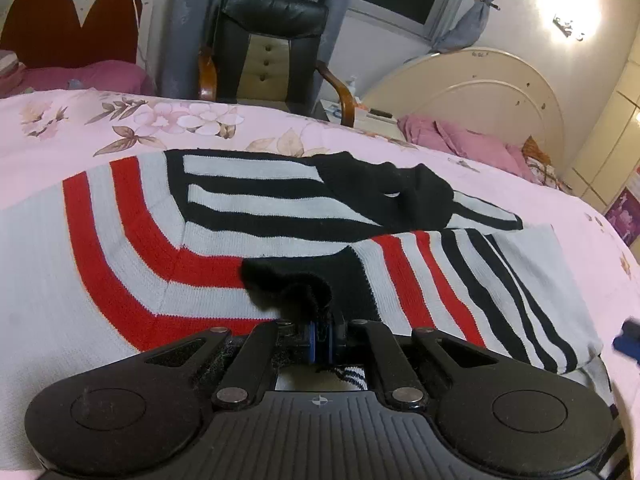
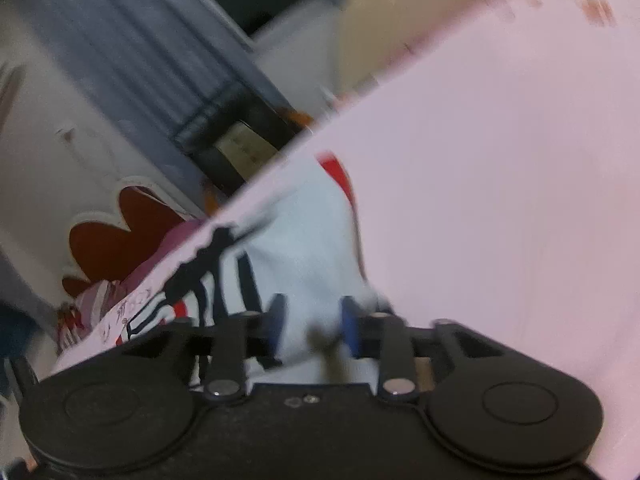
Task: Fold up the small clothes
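Note:
A knitted sweater (image 1: 200,240), grey with red and black stripes, lies spread across the pink bed. One striped sleeve is folded over its upper part. My left gripper (image 1: 322,340) is shut on a bunched black edge of the sweater (image 1: 288,284) near its lower middle. The right wrist view is blurred and tilted. In it my right gripper (image 2: 312,322) stands open at the sweater's grey corner (image 2: 304,240), with grey knit showing in the gap between the blue pads (image 2: 276,320). I cannot tell whether the pads touch the fabric.
The pink floral bedspread (image 1: 80,128) stretches all around the sweater. Behind the bed stand a black armchair (image 1: 272,52), a nightstand (image 1: 360,116) and a cream headboard (image 1: 480,96) with pink pillows (image 1: 460,140). A red heart-shaped headboard (image 1: 68,28) is at the far left.

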A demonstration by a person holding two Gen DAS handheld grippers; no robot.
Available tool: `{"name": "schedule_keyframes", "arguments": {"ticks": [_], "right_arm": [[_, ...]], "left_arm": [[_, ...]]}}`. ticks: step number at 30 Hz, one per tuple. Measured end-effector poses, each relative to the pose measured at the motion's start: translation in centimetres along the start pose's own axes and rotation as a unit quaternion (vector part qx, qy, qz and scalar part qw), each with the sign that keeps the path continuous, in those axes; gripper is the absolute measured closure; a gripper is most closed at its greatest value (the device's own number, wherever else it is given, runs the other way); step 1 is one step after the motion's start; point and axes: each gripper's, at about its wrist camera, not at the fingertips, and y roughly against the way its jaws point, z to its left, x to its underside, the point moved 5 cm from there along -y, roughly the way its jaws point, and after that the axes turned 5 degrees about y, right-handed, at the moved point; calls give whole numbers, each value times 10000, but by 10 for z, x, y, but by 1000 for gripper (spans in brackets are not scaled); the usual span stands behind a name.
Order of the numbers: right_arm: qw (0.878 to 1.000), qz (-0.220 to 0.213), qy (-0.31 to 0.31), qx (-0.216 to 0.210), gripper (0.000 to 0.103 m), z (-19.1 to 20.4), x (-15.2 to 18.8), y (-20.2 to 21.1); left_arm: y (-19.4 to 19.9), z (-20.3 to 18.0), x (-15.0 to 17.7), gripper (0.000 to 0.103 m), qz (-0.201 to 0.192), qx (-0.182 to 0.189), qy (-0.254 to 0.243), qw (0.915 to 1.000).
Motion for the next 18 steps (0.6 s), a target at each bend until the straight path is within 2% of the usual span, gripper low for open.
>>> {"name": "schedule_keyframes", "arguments": {"ticks": [4, 7, 8, 9, 11, 13, 14, 15, 17, 18], "right_arm": [[9998, 5, 128, 166, 65, -4, -29, -34], [9993, 309, 47, 199, 68, -14, -41, -73], [9989, 427, 37, 202, 74, -17, -40, -84], [9986, 461, 118, 225, 93, -16, -38, -91], [9976, 402, 416, 374, 94, -14, -36, -89], [9974, 235, 547, 417, 95, -16, -31, -77], [9954, 295, 692, 588, 95, -17, -26, -81], [9946, 365, 743, 634, 95, -19, -21, -86], [9947, 432, 722, 584, 91, -17, -25, -87], [9953, 456, 674, 523, 86, -17, -29, -86]], "left_arm": [[0, 0, 0, 98, -3, -23, 62, 10000], [0, 0, 0, 98, 14, -43, 84, 10000], [0, -1, 0, 98, 8, -60, 81, 9999], [3, -2, -1, 98, -87, -72, 63, 9999], [13, -7, -5, 98, -446, -71, -77, 9989], [7, -6, -2, 98, -327, -225, -146, 9991], [0, -4, 3, 98, -187, -263, -95, 9994], [-2, -5, 4, 98, -224, -271, -105, 9993], [1, -6, 3, 98, -220, -222, -133, 9994], [4, -3, 1, 98, -257, -174, -42, 9995]]}}
